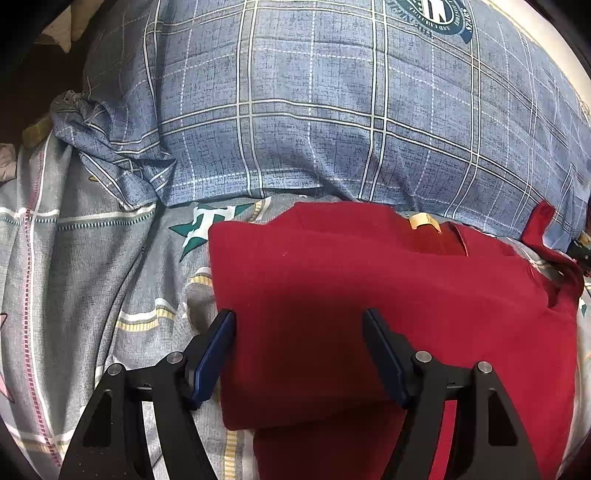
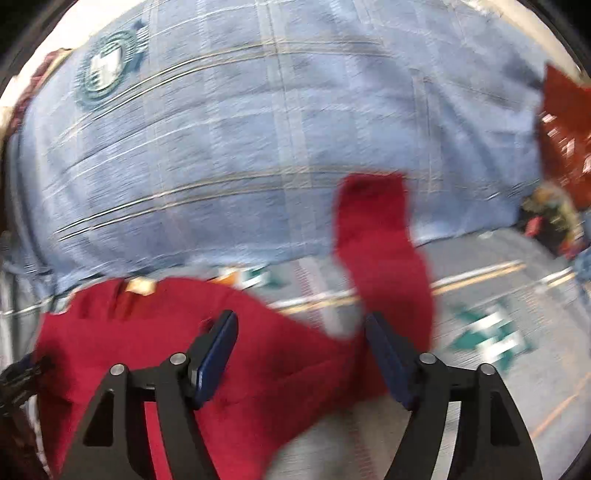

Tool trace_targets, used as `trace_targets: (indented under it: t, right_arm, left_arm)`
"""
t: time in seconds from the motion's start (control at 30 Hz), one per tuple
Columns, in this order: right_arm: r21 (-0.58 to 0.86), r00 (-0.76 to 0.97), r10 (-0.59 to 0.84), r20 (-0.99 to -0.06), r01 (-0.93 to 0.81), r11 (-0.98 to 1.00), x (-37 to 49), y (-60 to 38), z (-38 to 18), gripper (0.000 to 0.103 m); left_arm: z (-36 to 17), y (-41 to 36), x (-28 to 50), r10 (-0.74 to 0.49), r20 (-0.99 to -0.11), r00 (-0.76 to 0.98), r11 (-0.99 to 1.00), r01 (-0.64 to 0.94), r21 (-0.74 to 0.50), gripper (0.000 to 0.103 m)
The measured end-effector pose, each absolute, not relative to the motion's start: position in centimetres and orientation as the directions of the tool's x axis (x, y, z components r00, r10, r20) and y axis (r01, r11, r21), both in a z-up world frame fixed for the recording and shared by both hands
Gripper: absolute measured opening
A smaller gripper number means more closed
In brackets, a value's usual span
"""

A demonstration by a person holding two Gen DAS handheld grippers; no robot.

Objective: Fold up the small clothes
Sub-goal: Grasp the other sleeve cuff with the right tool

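Note:
A dark red garment (image 1: 369, 295) lies partly folded on the bed, its left side doubled over into a straight edge and a tan neck label (image 1: 424, 221) showing at the top. My left gripper (image 1: 299, 317) is open just above that folded left edge, with red cloth beneath both blue pads and neither pad pressing on it. The right wrist view is blurred. There my right gripper (image 2: 301, 319) is open over the garment's right part (image 2: 147, 332). A red sleeve (image 2: 376, 240) stretches away up and to the right, past the right pad.
A bulky blue plaid quilt (image 1: 314, 110) with a round green emblem (image 1: 432, 14) rises right behind the garment. The grey bedsheet (image 1: 92, 277) with green stars spreads left and right. Another red item (image 2: 565, 140) and some clutter (image 2: 550, 214) sit at the far right.

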State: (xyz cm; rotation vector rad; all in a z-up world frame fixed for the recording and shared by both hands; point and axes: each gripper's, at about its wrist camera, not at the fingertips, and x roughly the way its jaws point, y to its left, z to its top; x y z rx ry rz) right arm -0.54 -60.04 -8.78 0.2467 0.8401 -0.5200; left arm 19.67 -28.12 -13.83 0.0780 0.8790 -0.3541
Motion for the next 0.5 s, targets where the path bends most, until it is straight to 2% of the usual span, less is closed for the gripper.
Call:
trace_targets:
  t: [0.1, 0.3, 0.33, 0.37, 0.4, 0.43, 0.47, 0.5]
  right_arm:
    - [-0.109, 0.487, -0.415, -0.769, 0.539, 0.835, 0.7, -61.3, -9.1, 0.073]
    - [-0.232, 0.368, -0.421, -0.829, 0.459, 0.857, 4.5, -62.8, -12.8, 0.073]
    - [-0.263, 0.339, -0.43, -0.837, 0.441, 0.858, 5.1, -62.9, -13.7, 0.071]
    - [-0.283, 0.323, -0.441, -0.837, 0.432, 0.856, 5.5, -63.1, -14.4, 0.064]
    - [-0.311, 0.305, -0.461, -0.834, 0.43, 0.848, 5.7, -63.6, -15.0, 0.052]
    - [-0.319, 0.297, -0.466, -0.834, 0.429, 0.845, 5.7, -64.0, -15.3, 0.021]
    - [-0.285, 0.312, -0.444, -0.84, 0.442, 0.85, 5.3, -64.6, -15.0, 0.011]
    - [-0.222, 0.346, -0.41, -0.844, 0.47, 0.854, 4.5, -65.3, -14.3, 0.011]
  left_arm:
    - [-13.5, -28.0, 19.9, -0.273, -0.767, 0.58, 0.939, 0.332, -0.083, 0.07]
    - [-14.1, -28.6, 19.7, -0.264, -0.772, 0.578, 0.941, 0.329, -0.075, 0.07]
    - [-13.7, -28.1, 19.3, -0.264, -0.773, 0.577, 0.94, 0.334, -0.072, 0.07]
    - [-13.8, -28.2, 19.4, -0.264, -0.774, 0.575, 0.939, 0.337, -0.069, 0.07]
    - [-14.1, -28.5, 19.6, -0.265, -0.774, 0.575, 0.939, 0.337, -0.071, 0.07]
    - [-13.9, -28.2, 19.5, -0.27, -0.773, 0.574, 0.938, 0.338, -0.077, 0.07]
    - [-13.4, -27.6, 19.2, -0.278, -0.77, 0.574, 0.937, 0.338, -0.086, 0.07]
    - [-12.9, -27.0, 18.9, -0.286, -0.766, 0.576, 0.937, 0.336, -0.097, 0.07]
